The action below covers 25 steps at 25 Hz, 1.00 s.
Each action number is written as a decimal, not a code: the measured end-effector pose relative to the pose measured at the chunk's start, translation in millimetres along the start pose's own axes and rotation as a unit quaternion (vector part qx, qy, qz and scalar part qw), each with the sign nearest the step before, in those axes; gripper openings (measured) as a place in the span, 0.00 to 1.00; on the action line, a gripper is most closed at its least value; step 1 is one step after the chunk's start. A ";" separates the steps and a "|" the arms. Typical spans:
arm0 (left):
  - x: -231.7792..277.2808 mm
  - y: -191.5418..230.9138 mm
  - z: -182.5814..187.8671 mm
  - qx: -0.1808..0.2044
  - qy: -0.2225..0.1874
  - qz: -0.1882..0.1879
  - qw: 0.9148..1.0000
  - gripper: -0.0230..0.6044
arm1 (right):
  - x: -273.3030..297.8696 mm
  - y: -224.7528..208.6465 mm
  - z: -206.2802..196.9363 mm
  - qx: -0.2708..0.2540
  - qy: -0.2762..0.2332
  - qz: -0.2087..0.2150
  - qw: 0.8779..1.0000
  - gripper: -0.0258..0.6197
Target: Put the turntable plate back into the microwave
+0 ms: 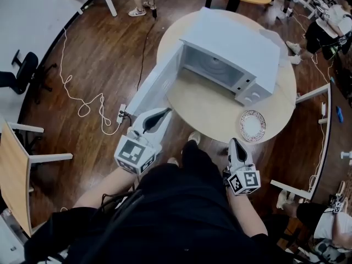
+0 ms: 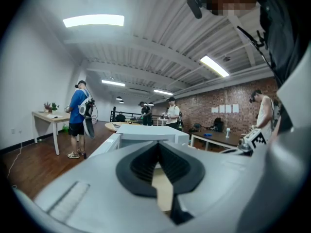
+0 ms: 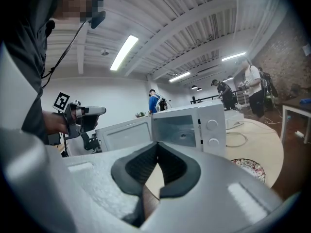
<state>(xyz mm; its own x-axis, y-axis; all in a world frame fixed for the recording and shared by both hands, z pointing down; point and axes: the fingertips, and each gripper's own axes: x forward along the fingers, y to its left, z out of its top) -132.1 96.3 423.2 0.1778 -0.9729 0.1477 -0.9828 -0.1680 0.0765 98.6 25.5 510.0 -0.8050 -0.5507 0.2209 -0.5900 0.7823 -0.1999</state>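
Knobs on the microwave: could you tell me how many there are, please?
2, on the microwave front panel right of its cavity: upper knob, lower knob directly below.

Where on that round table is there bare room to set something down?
The widest bare patch is the tabletop in front of the microwave, between its open door and the patterned plate. The microwave crowds the far half.

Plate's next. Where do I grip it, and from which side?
Pinch the near rim of the plate with the right gripper, coming in low from the table edge on the person's side. It lies flat, close to that edge and just in front of the microwave, so only the thin rim offers a bite. The jaws are shut; open them first.
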 end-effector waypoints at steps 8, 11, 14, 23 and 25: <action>44.1 8.9 7.6 -0.004 0.009 -0.008 1.000 0.04 | 36.9 -29.3 11.0 0.005 -0.001 -0.003 1.000 0.04; 59.6 15.2 10.0 -0.010 0.014 -0.010 1.000 0.04 | 47.5 -38.2 15.3 0.007 0.001 -0.006 1.000 0.04; 76.4 19.7 12.4 -0.011 0.018 -0.015 1.000 0.04 | 55.8 -47.3 18.6 0.010 0.001 -0.009 1.000 0.04; 118.5 24.8 12.6 -0.004 0.039 -0.035 0.999 0.04 | 77.5 -68.8 15.0 0.029 0.008 -0.016 0.999 0.04; 126.3 26.1 13.7 -0.003 0.042 -0.037 0.998 0.04 | 78.3 -74.1 14.8 0.034 0.011 -0.020 0.999 0.04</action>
<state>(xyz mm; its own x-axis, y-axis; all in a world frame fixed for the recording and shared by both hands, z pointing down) -136.0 -33.1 430.4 0.2528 -0.9412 0.2241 -0.9668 -0.2366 0.0965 78.4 -79.9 528.0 -0.7794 -0.5745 0.2500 -0.6254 0.7374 -0.2552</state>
